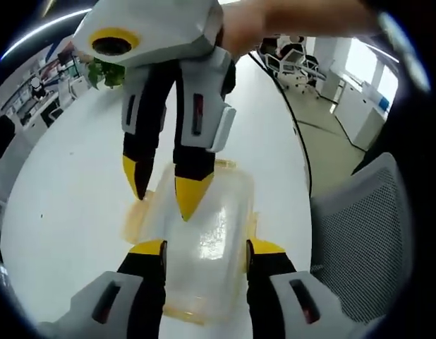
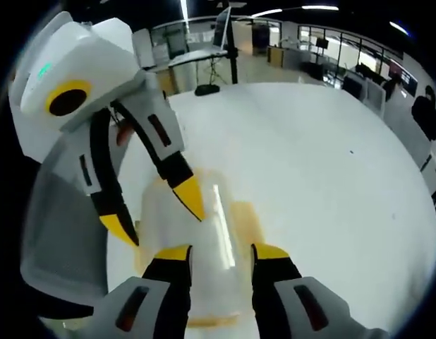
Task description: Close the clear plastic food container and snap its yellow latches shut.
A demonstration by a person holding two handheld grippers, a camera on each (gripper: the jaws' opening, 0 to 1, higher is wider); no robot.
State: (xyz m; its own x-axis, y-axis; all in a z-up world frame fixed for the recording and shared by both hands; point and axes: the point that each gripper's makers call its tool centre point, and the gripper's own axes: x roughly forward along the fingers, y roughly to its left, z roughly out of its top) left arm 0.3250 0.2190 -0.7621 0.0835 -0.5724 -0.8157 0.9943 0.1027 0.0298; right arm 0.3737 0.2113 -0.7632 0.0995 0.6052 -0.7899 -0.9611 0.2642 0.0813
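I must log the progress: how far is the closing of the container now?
Done: the lid lies flat on the clear container. In hand: both hand-held grippers, left and right, hover open over it, jaws pointing down at the lid. Left: the yellow latches; whether any is snapped is unclear.

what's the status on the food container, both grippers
Left gripper and right gripper open, straddling the clear food container on the white table. Lid looks down. Yellow latches unclear. Nothing in the way.

Legible text, labels, brands, numbers, signs: none. Neither the left gripper view nor the right gripper view offers any marking sharp enough to read.
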